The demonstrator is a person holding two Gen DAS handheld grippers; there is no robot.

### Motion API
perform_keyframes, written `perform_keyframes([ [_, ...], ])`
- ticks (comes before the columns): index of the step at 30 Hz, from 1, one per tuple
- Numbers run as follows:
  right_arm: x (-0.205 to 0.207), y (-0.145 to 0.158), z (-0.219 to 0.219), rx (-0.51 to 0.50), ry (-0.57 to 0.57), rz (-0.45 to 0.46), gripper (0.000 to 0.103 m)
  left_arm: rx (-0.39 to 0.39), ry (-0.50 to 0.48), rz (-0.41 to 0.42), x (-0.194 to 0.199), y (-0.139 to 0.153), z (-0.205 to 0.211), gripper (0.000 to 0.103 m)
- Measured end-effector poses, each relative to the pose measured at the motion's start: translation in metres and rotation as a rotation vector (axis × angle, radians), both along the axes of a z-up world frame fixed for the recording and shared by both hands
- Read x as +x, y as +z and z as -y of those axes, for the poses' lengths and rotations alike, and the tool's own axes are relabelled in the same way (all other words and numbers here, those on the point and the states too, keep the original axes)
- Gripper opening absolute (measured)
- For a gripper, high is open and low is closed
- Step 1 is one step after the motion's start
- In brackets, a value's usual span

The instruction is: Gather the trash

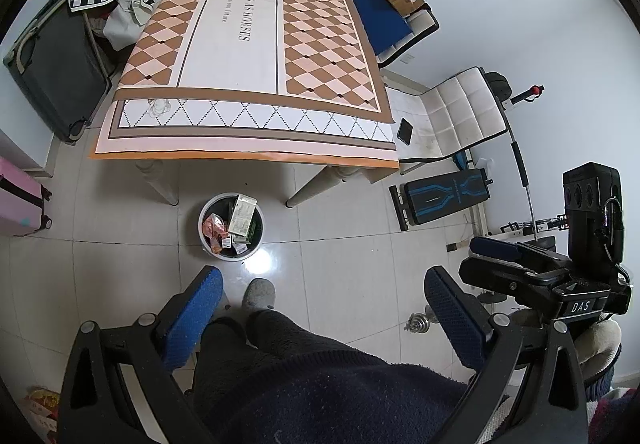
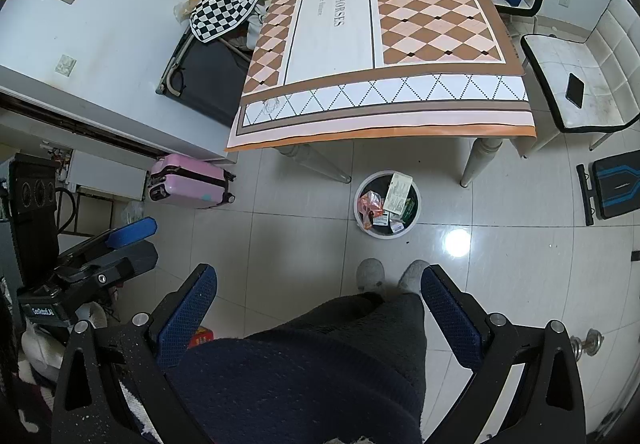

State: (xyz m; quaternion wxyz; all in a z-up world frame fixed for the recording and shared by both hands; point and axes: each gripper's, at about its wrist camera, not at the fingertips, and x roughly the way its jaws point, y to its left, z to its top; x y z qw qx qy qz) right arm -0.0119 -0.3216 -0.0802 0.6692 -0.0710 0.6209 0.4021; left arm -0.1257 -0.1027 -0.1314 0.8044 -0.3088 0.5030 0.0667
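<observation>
Left wrist view: left gripper [image 1: 322, 318] is released, its blue pads wide apart with nothing between them, held above the person's dark-clothed legs and grey slippers [image 1: 260, 294]. Right gripper [image 2: 319, 314] is likewise released and empty, held level with the other. Ahead on the tiled floor, just in front of the table legs, stands the round waste bin [image 1: 205, 213], already holding a white carton [image 1: 241, 215], a crumpled orange wrapper [image 1: 214, 227] and smaller packets. One item remains on the tablecloth [image 1: 248, 56]: a small clear crumpled wrapper [image 1: 159, 108] on the near-left border strip. Judged very light, soft and slippery; it should crush flat under the pads and may skate on the cloth. Recommend pinching the bunched middle, not a loose edge. Its exact material cannot be determined.
</observation>
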Motion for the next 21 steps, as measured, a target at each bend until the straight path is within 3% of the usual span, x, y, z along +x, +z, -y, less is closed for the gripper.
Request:
perform_keyframes([
  [21,0.0048,-0.0011,-0.0031,-0.003,0.023,-0.006,0.103,-0.002,0.004,-0.005,-0.0006,-0.0009,-0.0022,0.103],
])
